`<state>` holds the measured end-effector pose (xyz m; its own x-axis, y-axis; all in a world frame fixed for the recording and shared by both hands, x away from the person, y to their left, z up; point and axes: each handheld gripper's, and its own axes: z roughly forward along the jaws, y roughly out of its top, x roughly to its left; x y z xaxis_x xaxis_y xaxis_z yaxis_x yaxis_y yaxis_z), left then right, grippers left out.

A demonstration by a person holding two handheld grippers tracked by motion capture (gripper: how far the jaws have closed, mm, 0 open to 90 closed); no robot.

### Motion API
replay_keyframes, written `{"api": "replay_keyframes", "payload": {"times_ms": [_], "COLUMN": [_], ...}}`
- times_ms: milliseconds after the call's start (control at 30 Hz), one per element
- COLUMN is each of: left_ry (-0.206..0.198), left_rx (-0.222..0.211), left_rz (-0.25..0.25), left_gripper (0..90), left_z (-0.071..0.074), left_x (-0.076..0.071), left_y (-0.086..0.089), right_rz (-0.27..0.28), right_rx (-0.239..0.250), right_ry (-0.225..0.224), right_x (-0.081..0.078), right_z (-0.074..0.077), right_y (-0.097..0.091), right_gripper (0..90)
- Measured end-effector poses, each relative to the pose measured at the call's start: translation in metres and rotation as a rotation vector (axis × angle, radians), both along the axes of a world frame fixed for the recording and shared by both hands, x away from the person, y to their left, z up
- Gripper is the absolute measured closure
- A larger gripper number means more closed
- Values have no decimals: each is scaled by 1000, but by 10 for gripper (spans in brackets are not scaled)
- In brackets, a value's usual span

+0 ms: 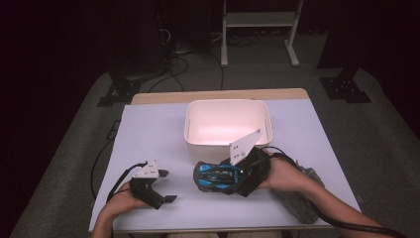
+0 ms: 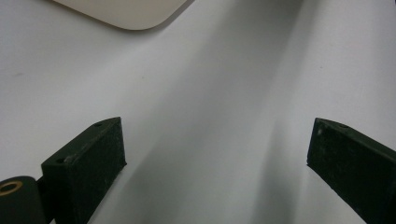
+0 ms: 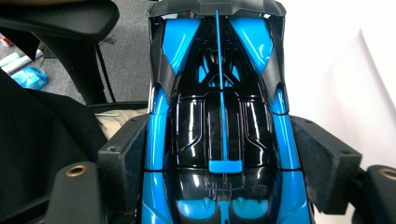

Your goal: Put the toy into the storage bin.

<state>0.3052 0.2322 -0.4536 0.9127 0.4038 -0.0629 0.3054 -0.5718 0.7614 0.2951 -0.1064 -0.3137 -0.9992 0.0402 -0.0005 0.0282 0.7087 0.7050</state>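
The glossy blue and black plastic toy car (image 1: 218, 177) was clamped by its 2 sides between the jaws of the right gripper (image 1: 242, 174) just in front of the white rectangular plastic bin (image 1: 194, 133), so carrying was judged the step in hand, and the next move called for a lift over the near rim, while the left gripper (image 1: 166, 186) was rested on the table with jaws spread and empty.
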Motion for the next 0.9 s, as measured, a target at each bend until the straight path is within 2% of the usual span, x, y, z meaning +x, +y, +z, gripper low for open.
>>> {"api": "replay_keyframes", "payload": {"times_ms": [233, 500, 667, 867, 900], "left_ry": [-1, -1, 2, -1, 1], "left_rx": [-10, -20, -18, -19, -22], "left_rz": [0, 5, 6, 15, 18], "left_gripper": [35, 35, 35, 35, 35], "left_z": [2, 2, 1, 2, 2], "left_x": [1, 2, 1, 1, 1], "left_y": [1, 4, 5, 9, 9], "right_rz": [1, -14, -30, -53, -53], "right_rx": [8, 7, 4, -6, -6], "right_ry": [-34, -59, -62, -50, -50], "right_x": [9, 35, 53, 77, 77], "right_z": [30, 52, 58, 57, 57], "right_y": [3, 6, 7, 6, 6], "right_gripper": [251, 251, 251, 251, 251]}}
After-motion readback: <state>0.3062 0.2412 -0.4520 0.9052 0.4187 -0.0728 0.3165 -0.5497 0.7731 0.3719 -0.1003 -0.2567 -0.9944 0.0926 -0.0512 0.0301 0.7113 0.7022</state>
